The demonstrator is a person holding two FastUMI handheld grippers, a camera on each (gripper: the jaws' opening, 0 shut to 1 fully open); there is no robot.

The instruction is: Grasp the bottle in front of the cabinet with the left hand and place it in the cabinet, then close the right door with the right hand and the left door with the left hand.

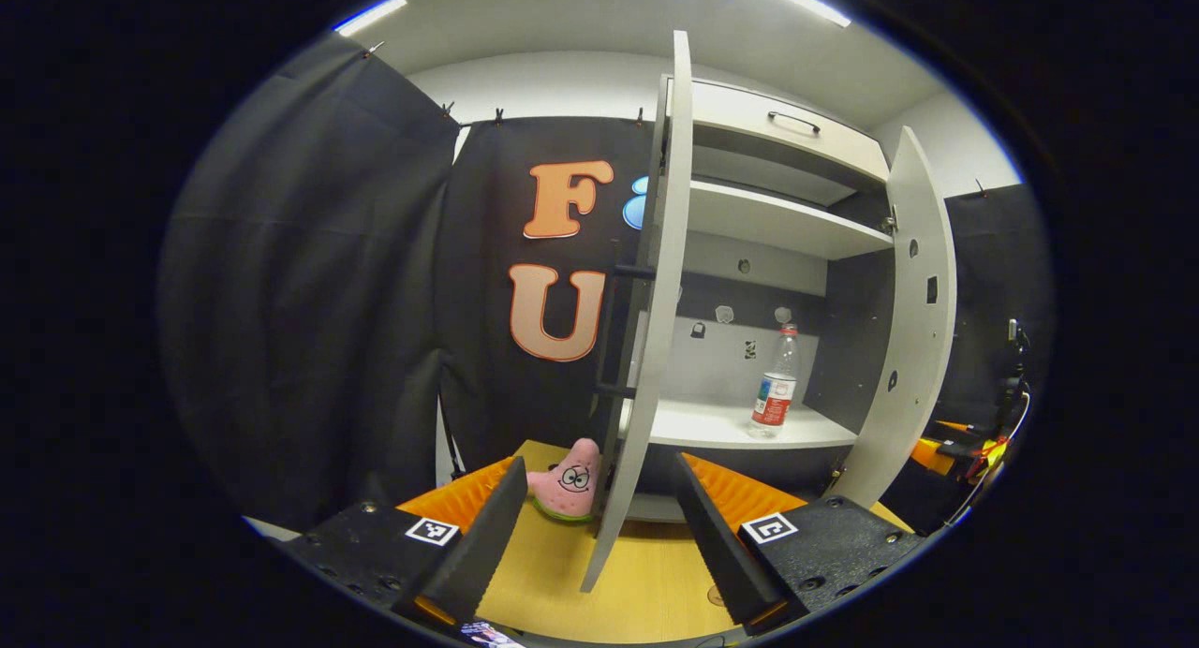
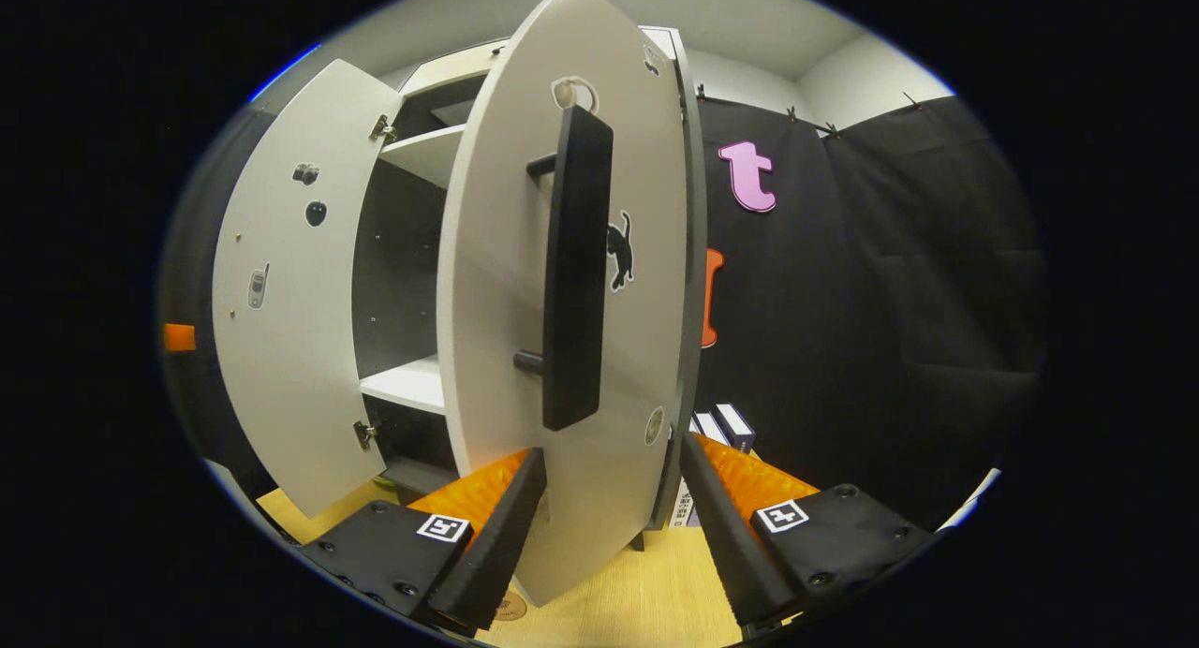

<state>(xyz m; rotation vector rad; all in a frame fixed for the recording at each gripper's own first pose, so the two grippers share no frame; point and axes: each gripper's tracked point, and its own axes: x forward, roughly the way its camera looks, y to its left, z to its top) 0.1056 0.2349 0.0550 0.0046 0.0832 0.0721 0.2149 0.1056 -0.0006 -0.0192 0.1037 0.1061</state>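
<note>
Cabinet (image 1: 787,222): one, pale, standing on the wooden bench (image 1: 646,582) toward its back edge, both doors swung open.
Cabinet contents: one bottle on the lower shelf (image 1: 698,425); the upper shelf (image 1: 777,219) carries nothing I can make out; a closed drawer (image 1: 768,124) with a dark pull sits at the top.
Doors: two. In the left gripper view the left door (image 1: 656,292) stands edge-on, right in front of the camera, and the right door (image 1: 913,320) hangs wide at the far side. In the right gripper view the right door (image 2: 571,292) faces the camera with its outer face, one long dark handle (image 2: 576,269) running upright on it and a small cat sticker beside the handle.
Bottle (image 1: 776,383): one, clear plastic with a red label and a red cap, upright on the lower shelf near its right front corner, touched by neither gripper.
Left gripper (image 1: 599,536): fingers spread wide, holding nothing, the lower edge of the left door between them.
Right gripper (image 2: 609,526): fingers spread wide, holding nothing, the bottom of the right door between them; whether either finger touches the door I cannot tell.
Plush toy (image 1: 568,481): one, pink and star-shaped, on the bench just left of the left door's foot.
Small boxes (image 2: 726,428): two or so, standing on the bench beside the cabinet's right side.
</note>
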